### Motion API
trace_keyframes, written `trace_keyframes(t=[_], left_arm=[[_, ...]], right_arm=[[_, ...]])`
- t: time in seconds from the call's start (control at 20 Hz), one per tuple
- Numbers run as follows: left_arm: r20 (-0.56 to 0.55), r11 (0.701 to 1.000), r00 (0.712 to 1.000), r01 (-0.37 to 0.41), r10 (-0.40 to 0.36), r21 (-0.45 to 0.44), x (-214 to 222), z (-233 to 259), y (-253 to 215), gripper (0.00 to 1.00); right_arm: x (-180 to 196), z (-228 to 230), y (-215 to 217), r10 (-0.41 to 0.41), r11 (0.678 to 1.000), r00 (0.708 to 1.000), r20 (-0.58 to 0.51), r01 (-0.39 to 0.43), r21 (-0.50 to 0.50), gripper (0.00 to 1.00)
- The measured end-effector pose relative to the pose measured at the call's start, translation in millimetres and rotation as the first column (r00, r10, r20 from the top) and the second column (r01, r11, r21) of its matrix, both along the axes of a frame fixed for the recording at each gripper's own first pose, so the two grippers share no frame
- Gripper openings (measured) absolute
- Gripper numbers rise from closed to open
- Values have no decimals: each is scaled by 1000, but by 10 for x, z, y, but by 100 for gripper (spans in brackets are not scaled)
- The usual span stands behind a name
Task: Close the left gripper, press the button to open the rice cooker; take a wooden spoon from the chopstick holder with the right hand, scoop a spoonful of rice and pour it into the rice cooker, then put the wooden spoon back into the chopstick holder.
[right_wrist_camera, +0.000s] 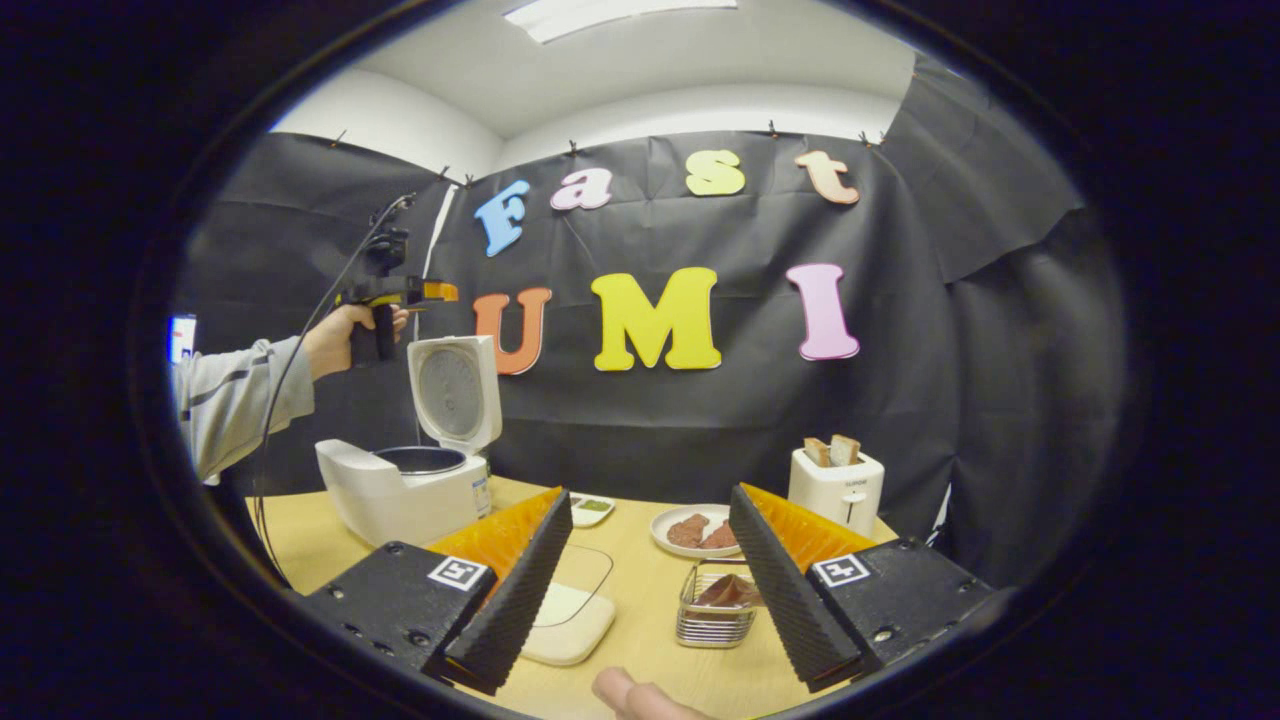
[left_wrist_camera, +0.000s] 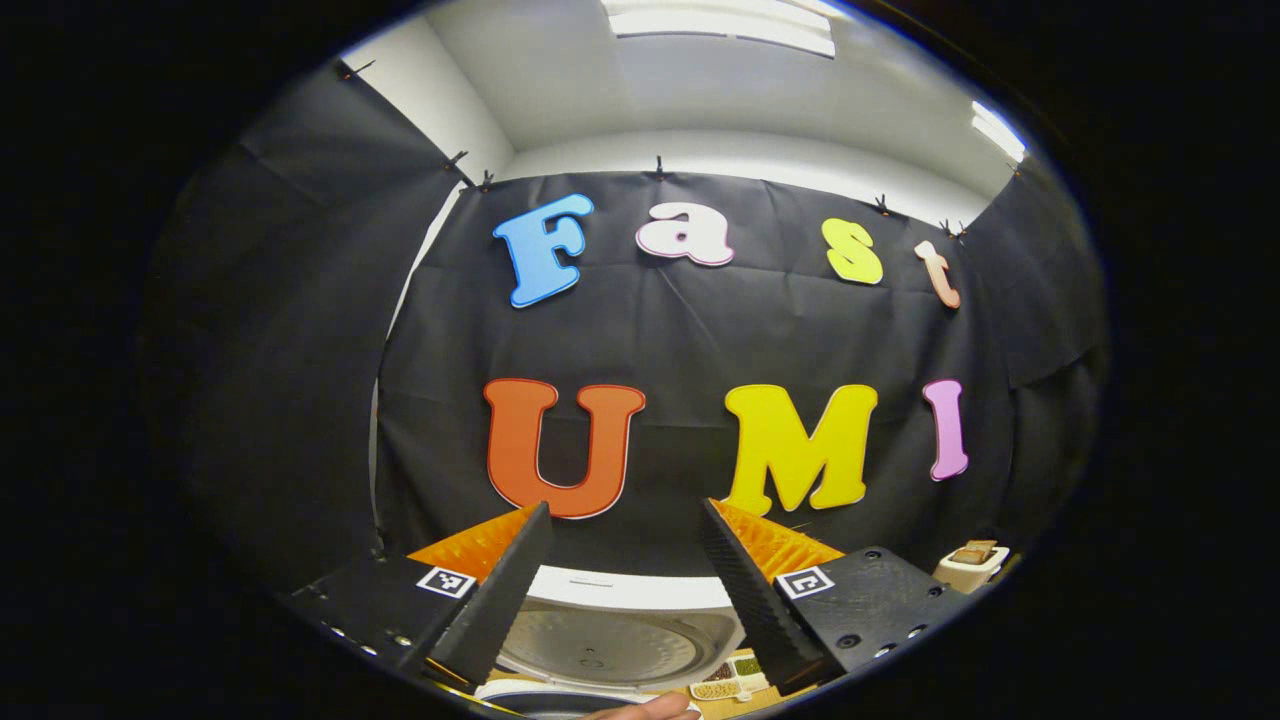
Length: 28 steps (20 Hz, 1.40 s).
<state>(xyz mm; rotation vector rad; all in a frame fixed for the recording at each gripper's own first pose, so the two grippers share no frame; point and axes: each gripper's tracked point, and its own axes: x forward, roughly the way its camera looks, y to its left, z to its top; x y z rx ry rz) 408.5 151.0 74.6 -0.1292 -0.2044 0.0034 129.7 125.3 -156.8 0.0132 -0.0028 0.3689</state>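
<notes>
Rice cooker (right_wrist_camera: 405, 490) lid up. Our left claw (left_wrist_camera: 625, 575) wide, right claw (right_wrist_camera: 650, 570) wide, both empty. We judge: spoon grab may snag metal basket (right_wrist_camera: 715, 615).

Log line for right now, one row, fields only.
rice cooker: lid up | left gripper: raised above it, open | right gripper: open, empty, over table | wire holder: not yet reached

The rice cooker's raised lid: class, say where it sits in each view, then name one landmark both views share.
Left gripper view: the lid is at bottom centre, between the left gripper fingers.
Right gripper view: it stands upright left of centre, above the rice cooker.
Shared landmark: the toaster.
</notes>
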Motion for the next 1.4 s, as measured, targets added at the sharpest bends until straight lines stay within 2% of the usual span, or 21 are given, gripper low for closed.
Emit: trace_keyframes(t=[0.15, 0.3, 0.35, 0.4, 0.45, 0.65, 0.9, 1.15, 1.2, 1.35, 1.4], left_arm=[[17, 1000, 1000, -9, 9, -5, 286, -80, 80, 94], [-140, 998, 989, -44, 48, 33, 631, -529, 124, 94], [-180, 994, 980, -69, 83, 81, 667, -647, 168, 94], [-160, 996, 984, -65, 75, 67, 697, -597, 137, 96], [-187, 997, 980, -54, 63, 53, 636, -597, 124, 98], [-254, 996, 966, -27, 49, 91, 571, -619, 99, 98], [-320, 994, 946, -20, 53, 107, 18, -751, 151, 97], [-388, 993, 920, -18, 61, 113, -429, -989, 142, 97], [-408, 993, 912, 2, 46, 116, -524, -1094, 91, 97], [-527, 990, 849, 41, 35, 131, -816, -1628, 76, 94], [-549, 991, 834, 34, 44, 132, -906, -1740, 102, 92]], right_arm=[[32, -48, 108, 13, 1000, 1000, 0, -13, -9, 96], [66, -92, 233, 27, 1000, 1000, -13, -27, -10, 96], [73, -120, 266, 29, 1000, 999, -19, -29, -12, 96], [70, -143, 301, 34, 999, 999, -26, -34, -12, 96], [64, -160, 349, 44, 999, 998, -36, -45, -8, 96], [46, -192, 394, 52, 999, 996, -67, -51, 20, 96], [-158, -93, 434, 72, 993, 993, -94, -63, 96, 100], [-501, 26, 373, 71, 995, 996, -52, -67, 75, 100], [-581, 55, 369, 77, 994, 996, -43, -73, 79, 96], [-718, 51, 295, 66, 995, 997, -41, -62, 80, 96], [-761, 44, 286, 65, 995, 997, -46, -61, 84, 100]])
